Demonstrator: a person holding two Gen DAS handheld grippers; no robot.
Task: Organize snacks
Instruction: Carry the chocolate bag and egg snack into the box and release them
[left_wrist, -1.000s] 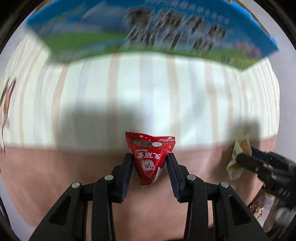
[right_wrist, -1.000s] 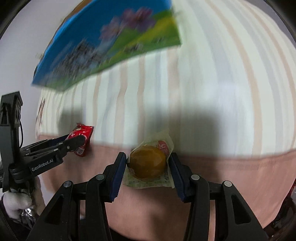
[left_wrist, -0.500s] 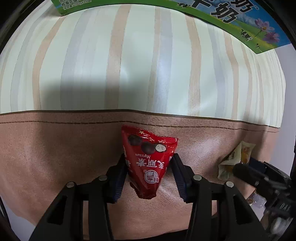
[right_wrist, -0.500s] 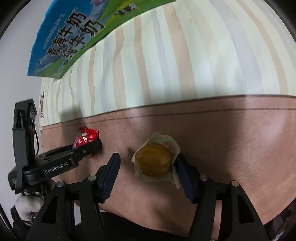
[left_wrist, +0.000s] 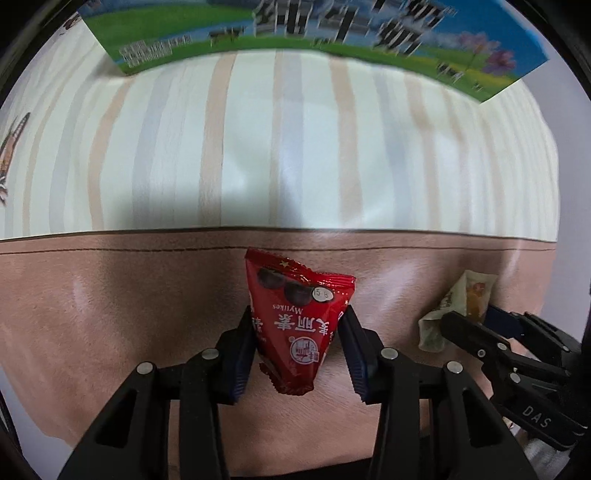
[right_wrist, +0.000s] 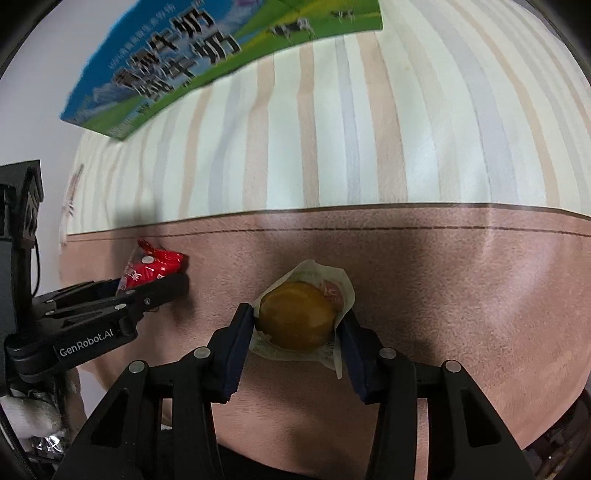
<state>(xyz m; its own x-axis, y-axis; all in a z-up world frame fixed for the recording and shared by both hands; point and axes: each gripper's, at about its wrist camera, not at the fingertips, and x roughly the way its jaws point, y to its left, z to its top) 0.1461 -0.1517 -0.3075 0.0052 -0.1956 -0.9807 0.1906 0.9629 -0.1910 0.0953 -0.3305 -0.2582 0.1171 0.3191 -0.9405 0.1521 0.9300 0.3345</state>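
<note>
The left gripper (left_wrist: 297, 338) is clamped on a red snack packet (left_wrist: 297, 325). To its right, the right gripper (right_wrist: 295, 332) has just closed on a wrapped yellow pastry (right_wrist: 299, 319). Both hang over the brown table edge (left_wrist: 110, 314). Far behind, a blue-green milk carton (left_wrist: 295, 33) lies on the striped cloth (left_wrist: 258, 147).
</note>
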